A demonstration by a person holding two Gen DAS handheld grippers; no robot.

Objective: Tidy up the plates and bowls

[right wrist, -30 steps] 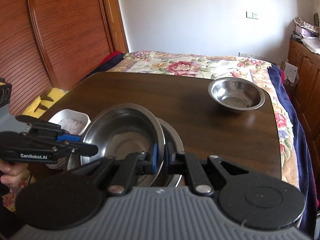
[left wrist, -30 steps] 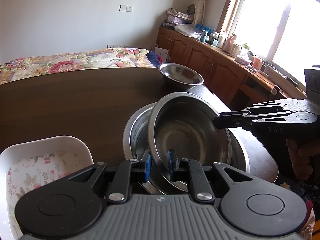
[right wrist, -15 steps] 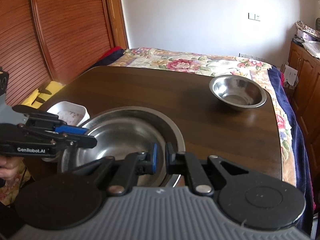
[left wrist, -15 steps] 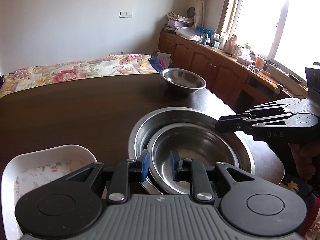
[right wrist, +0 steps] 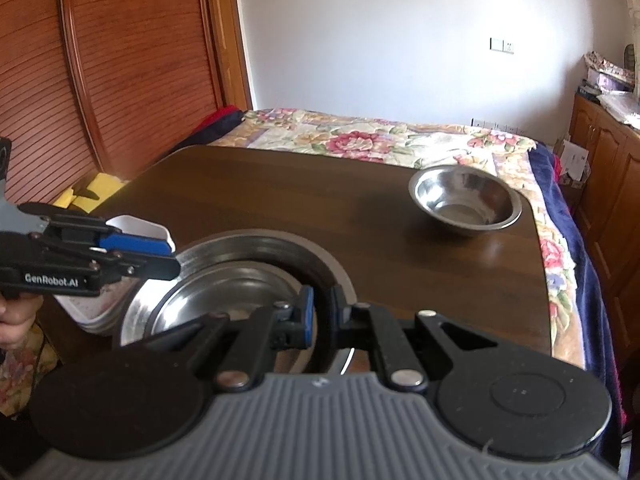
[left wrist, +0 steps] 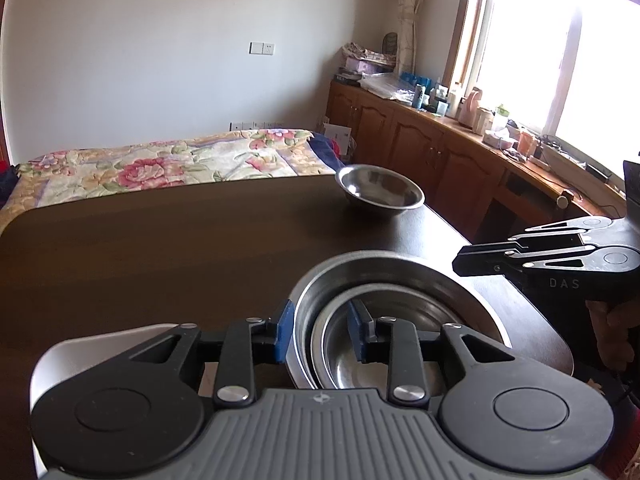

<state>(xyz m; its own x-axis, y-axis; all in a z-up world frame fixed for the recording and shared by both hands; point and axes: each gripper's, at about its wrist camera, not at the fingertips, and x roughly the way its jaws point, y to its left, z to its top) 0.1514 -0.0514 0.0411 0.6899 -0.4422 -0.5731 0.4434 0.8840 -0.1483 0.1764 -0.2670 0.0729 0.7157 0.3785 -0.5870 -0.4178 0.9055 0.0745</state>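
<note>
While the inner bowl (left wrist: pixel 384 344) sits nested in the big bowl (left wrist: pixel 396 268) at the table's (left wrist: pixel 160 248) near edge, the left gripper (left wrist: pixel 320 332) has its fingers spread wide, straddling both near rims and clamping neither. The right gripper (right wrist: pixel 322 312) shows a narrow gap at the big bowl's far side; a rim seems to lie in that gap, but I cannot tell whether the pads pinch it. A third bowl (right wrist: pixel 466 200) stands well apart near the far corner, likely the next to stack. The white dish (right wrist: pixel 140 228) sits just beside the stack. The risks, as I judge them: if the right fingers grip and pull away, the stack may slide or tip off the close edge; a careless left withdrawal could catch a rim and rattle the nested bowl askew, or knock the dish.
</note>
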